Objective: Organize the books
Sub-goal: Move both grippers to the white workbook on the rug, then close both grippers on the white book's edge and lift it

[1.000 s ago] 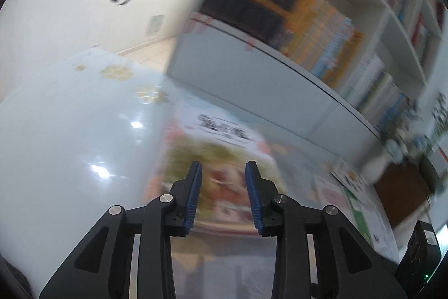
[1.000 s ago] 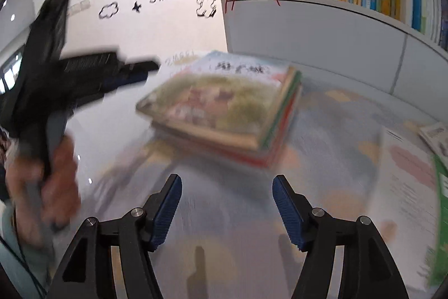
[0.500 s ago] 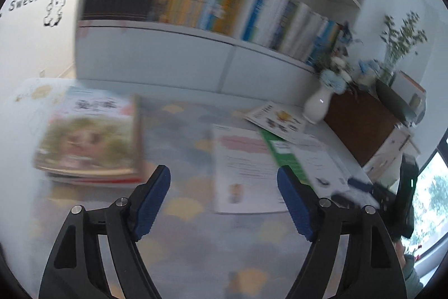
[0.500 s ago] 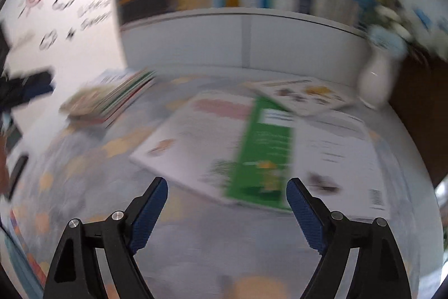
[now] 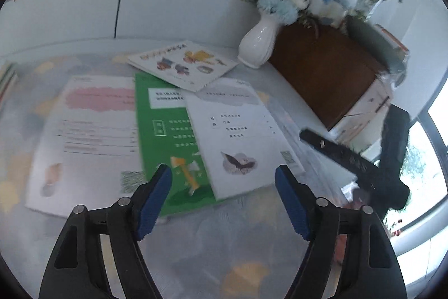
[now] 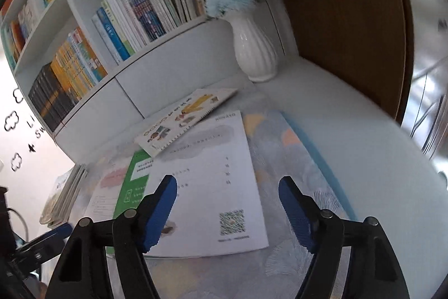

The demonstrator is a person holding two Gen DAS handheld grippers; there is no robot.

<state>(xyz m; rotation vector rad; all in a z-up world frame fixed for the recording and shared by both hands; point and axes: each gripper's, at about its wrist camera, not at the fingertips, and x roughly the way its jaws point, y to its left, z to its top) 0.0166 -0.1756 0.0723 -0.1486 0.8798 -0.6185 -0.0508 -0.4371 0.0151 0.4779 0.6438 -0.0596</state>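
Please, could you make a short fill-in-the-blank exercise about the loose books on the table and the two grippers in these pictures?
1. The green book lies partly under the white book with the ____ drawing.
2. The picture book lies nearest the white ____, which holds flowers.
3. The jaws of the left gripper and the right gripper are both ____.

Missing words: bird; vase; open

Green booklet (image 5: pixel 168 131) between white ones; white ribbed vase (image 6: pixel 253 52); blue-padded grippers.
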